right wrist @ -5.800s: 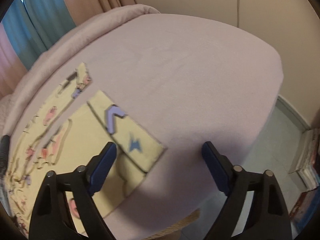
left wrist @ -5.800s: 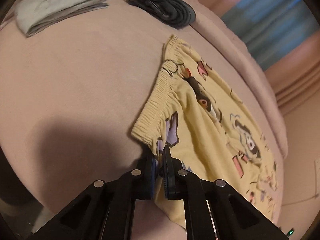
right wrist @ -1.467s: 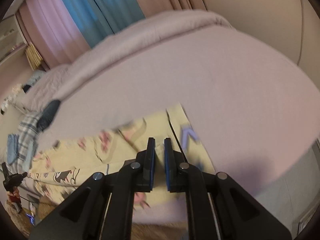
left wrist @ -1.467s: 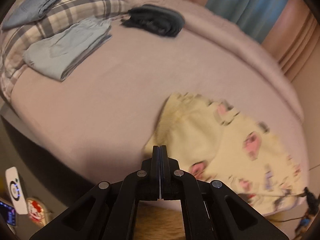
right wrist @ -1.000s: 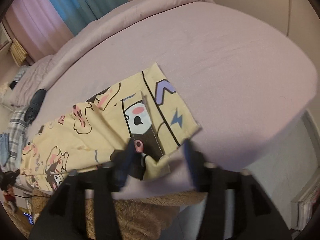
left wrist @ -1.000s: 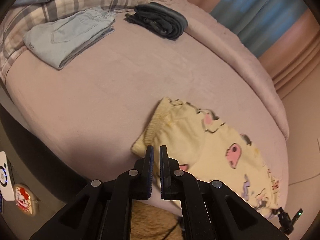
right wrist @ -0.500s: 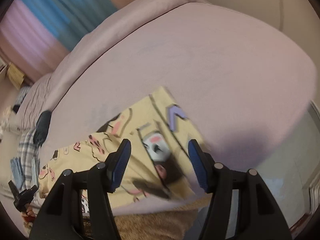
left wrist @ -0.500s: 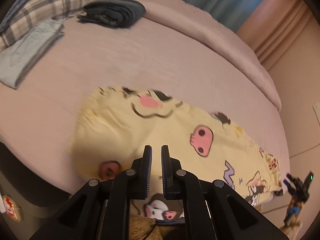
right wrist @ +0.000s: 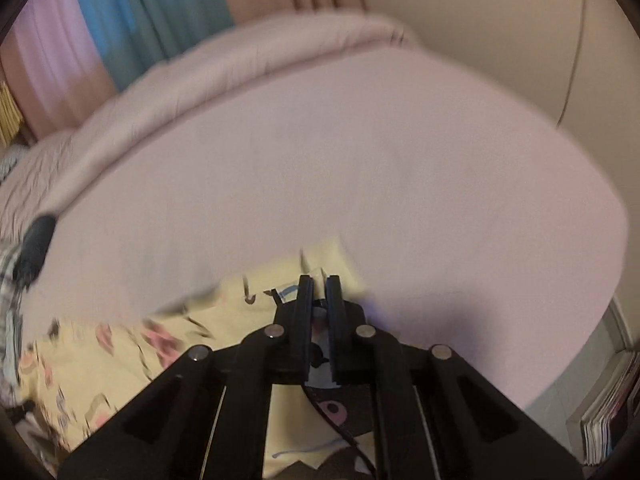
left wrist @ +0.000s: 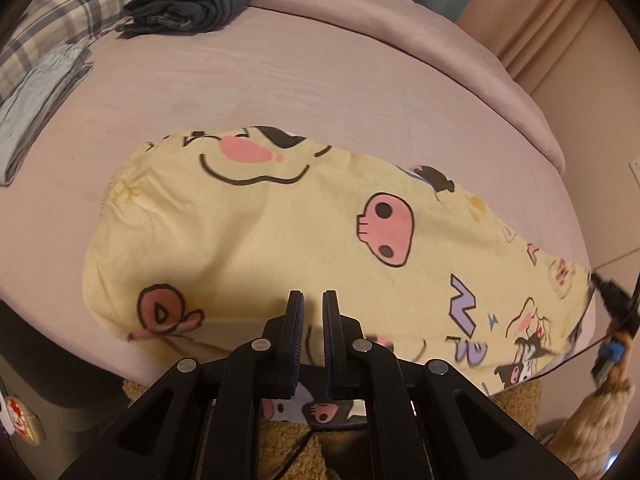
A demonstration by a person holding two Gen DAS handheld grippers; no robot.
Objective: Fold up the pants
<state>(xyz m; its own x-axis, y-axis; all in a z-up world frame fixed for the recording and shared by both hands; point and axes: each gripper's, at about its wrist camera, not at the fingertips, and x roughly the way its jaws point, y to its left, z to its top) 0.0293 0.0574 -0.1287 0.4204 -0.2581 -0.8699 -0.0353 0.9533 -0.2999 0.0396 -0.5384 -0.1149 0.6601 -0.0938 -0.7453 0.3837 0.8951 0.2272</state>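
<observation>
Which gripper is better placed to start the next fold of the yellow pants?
Right. The right gripper is nearly closed at the pants' hem; the left gripper hangs empty over their near edge.

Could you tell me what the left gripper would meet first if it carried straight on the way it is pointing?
Most likely the yellow pants: the left gripper points along its slightly parted fingers straight at that cloth, spread on the bed. How far off the cloth lies is unclear.

pink bed (left wrist: 320,80), dark folded clothes (left wrist: 188,4), curtains (right wrist: 152,8)

My left hand-held gripper (left wrist: 311,312) has its fingers nearly together — my right hand-held gripper (right wrist: 319,294) likewise, a slim gap.
</observation>
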